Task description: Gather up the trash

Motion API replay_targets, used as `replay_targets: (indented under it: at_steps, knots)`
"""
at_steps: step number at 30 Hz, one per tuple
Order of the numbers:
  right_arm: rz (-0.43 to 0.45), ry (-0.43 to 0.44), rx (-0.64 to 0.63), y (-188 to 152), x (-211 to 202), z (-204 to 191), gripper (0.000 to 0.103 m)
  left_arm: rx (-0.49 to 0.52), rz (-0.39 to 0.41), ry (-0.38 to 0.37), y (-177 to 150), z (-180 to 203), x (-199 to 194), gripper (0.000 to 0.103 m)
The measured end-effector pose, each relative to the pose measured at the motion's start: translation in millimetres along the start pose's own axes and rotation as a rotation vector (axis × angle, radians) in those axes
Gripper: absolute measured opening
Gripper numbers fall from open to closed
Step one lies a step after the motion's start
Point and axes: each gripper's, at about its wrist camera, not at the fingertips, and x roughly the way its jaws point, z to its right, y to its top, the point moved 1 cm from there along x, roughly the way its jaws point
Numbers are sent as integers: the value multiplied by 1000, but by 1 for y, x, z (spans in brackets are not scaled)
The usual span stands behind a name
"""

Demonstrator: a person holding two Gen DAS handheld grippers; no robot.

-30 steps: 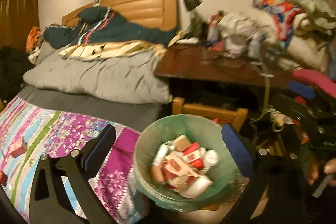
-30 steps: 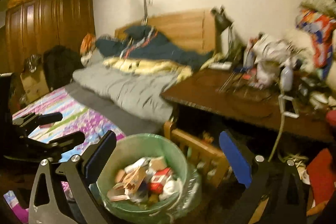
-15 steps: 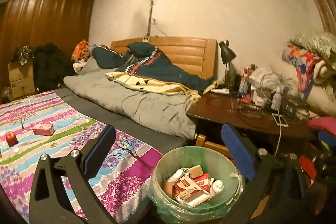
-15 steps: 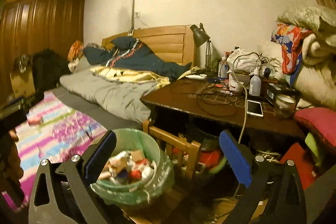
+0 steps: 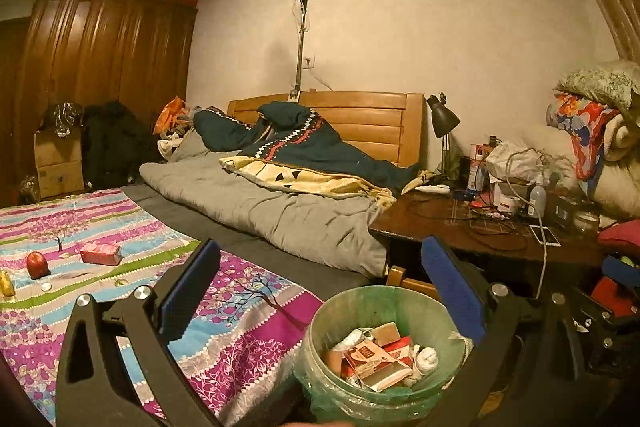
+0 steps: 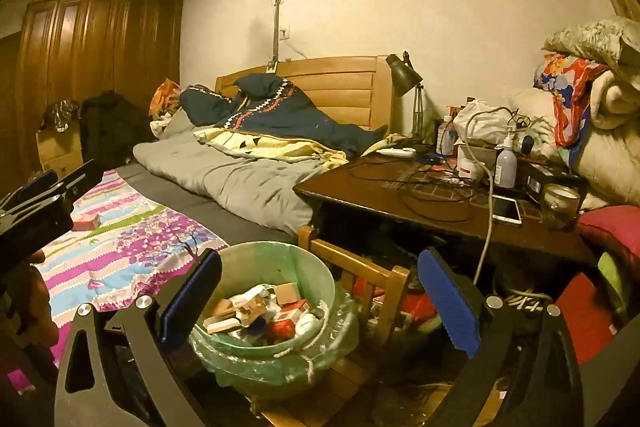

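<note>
Left tongs (image 5: pixel 320 291): jaws wide apart, nothing between the pads. Right tongs (image 6: pixel 320 295): likewise spread and empty.

Bin (image 5: pixel 362 303): green, lined with a clear bag, standing just off the bed's near corner. It sits on a wooden chair (image 6: pixel 360 275) pushed against the desk's front edge. Contents: cartons (image 5: pixel 376 359), wrappers and white wads, piled below the rim.

Bed cover (image 5: pixel 240 311): striped floral print, spread over the bed's near end. Toward its left edge lie a pink box (image 5: pixel 101 253), a red apple (image 5: pixel 37 263) beside it, and small pale bits close by; what those are cannot be told.

Desk (image 6: pixel 360 195): dark wood, at the bed's head-end side. Cables, a phone (image 6: pixel 506 209) at the front edge, a glass jar (image 6: pixel 560 201), a spray bottle (image 6: pixel 506 163) and a lamp (image 6: pixel 404 75) at the back corner.

Far end: grey duvet (image 5: pixel 288 211) and dark jacket (image 5: pixel 304 143) against the headboard (image 5: pixel 368 119).
</note>
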Motion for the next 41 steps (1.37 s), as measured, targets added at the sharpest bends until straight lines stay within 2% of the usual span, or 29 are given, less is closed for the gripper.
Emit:
replay_targets:
  at_steps: [5, 7, 13, 19, 26, 33, 38, 41]
  knots:
    - [-3, 7, 8, 1, 5, 2, 98, 12, -15, 5, -2, 1, 2, 97]
    - [-5, 6, 12, 1, 6, 4, 98, 35, -11, 45, -3, 3, 2, 97]
    - [-7, -17, 29, -1, 8, 11, 98, 24, -64, 24, -5, 4, 12, 97]
    - [-15, -44, 24, -2, 9, 16, 98, 41, -76, -81, -7, 11, 6, 97]
    - [-11, -98, 29, -2, 5, 32, 98, 55, -140, -198, -15, 19, 9, 97]
    - [-10, -107, 34, -2, 5, 38, 98, 88, -147, -245, -17, 26, 11, 97]
    - [-1, -111, 34, 0, 4, 40, 98, 96, -225, -274, -25, 27, 21, 97]
    - [-1, -116, 45, 1, 4, 43, 98, 102, -227, -254, -26, 25, 22, 97]
